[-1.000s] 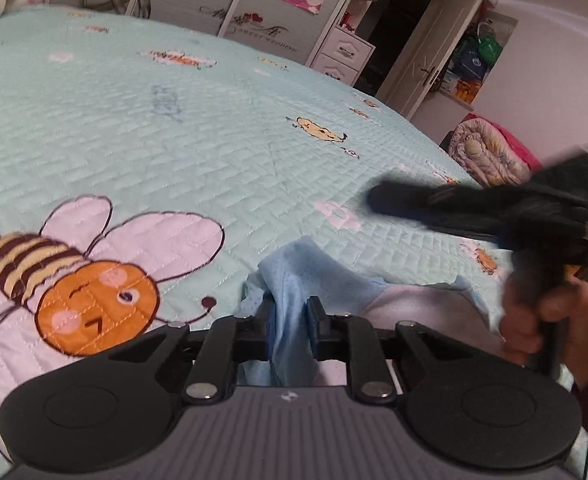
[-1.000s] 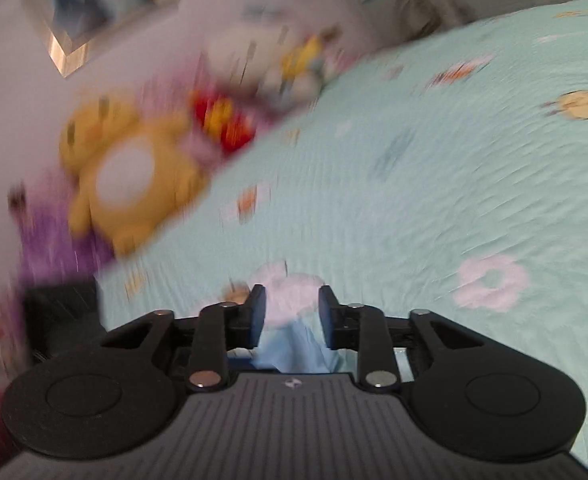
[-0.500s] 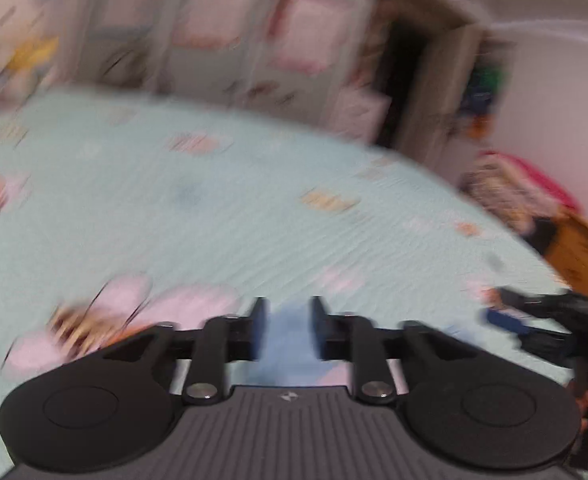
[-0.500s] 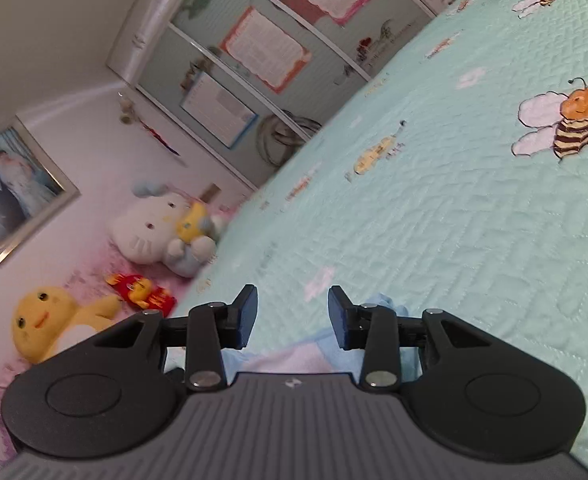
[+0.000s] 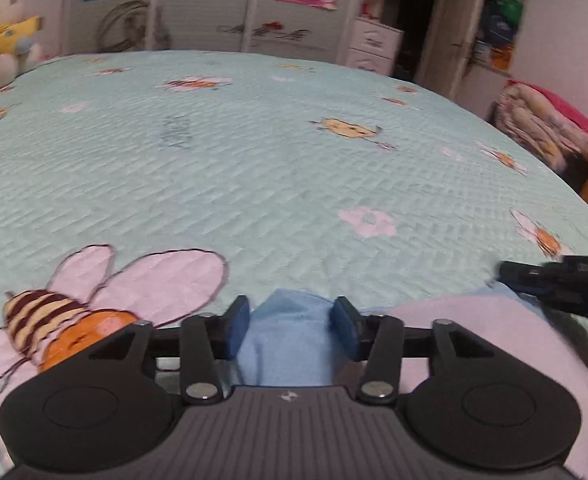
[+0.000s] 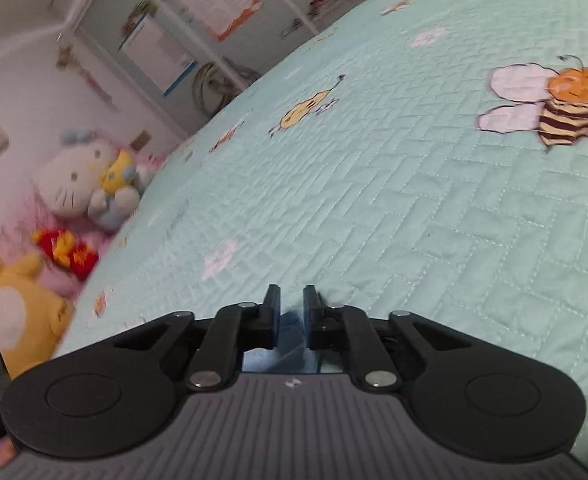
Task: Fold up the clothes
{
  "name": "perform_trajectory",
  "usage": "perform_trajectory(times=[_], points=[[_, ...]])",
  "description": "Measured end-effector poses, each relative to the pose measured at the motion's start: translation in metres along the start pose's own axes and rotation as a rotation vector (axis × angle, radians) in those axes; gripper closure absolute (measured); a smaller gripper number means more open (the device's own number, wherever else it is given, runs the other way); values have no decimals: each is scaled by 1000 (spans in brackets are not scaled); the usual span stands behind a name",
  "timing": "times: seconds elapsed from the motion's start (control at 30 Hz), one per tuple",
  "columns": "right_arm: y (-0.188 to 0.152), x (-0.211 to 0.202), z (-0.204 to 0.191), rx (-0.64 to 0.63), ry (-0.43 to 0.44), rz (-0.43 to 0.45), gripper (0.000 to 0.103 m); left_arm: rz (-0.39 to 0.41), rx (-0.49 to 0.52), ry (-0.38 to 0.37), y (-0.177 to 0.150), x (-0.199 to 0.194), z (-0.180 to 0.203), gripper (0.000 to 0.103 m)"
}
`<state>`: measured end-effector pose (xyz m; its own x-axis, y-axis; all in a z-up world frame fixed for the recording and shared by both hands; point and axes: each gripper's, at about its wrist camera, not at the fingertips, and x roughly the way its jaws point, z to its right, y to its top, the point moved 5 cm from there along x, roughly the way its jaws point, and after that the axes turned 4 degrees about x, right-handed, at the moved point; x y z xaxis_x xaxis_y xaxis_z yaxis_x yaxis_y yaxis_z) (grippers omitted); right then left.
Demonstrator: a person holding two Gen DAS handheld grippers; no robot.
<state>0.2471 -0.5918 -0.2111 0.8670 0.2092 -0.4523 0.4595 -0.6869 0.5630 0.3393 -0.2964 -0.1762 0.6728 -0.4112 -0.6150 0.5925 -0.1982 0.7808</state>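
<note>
The shirt (image 5: 289,332) is lying at the near edge of the bed (image 5: 277,184), light blue with a pale pink part (image 5: 470,332) spreading off to the right. Most of it is hiding under the two tools, so I can't tell how folded it is.

The left gripper (image 5: 289,330) is sitting with its jaws apart, a bump of blue cloth poking up between the pads but not getting pinched. The right gripper (image 6: 291,314) is looking nearly closed, just a narrow gap, with a bit of blue cloth down in it. It's probably nipping a thin edge, but the contact is in shadow, so I can't really tell. In the left view it's also showing up at the far right edge (image 5: 562,280), resting by the pink part.

Handling-wise this looks like thin soft knit: super light, floppy, no stiffness at all, going to sag and bunch the moment it's lifted. It isn't slippery against that quilted cover, so dragging will wrinkle it. I'd be grabbing at a hem or seam corner, one layer, both sides level.
</note>
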Motion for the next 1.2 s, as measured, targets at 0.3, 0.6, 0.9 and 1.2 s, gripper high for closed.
perform_trajectory(times=[0.3, 0.6, 0.9, 1.2], points=[[-60, -109, -31, 62, 121, 30, 49, 55, -166, 1, -32, -110, -7, 47], [-142, -166, -85, -7, -143, -191, 31, -170, -177, -126, -108, -206, 60, 27], [-145, -205, -136, -122, -375, -272, 29, -440, -133, 71, -93, -237, 62, 8], [-147, -208, -183, -293, -498, -403, 30, -449, -79, 101, -61, -260, 85, 4]])
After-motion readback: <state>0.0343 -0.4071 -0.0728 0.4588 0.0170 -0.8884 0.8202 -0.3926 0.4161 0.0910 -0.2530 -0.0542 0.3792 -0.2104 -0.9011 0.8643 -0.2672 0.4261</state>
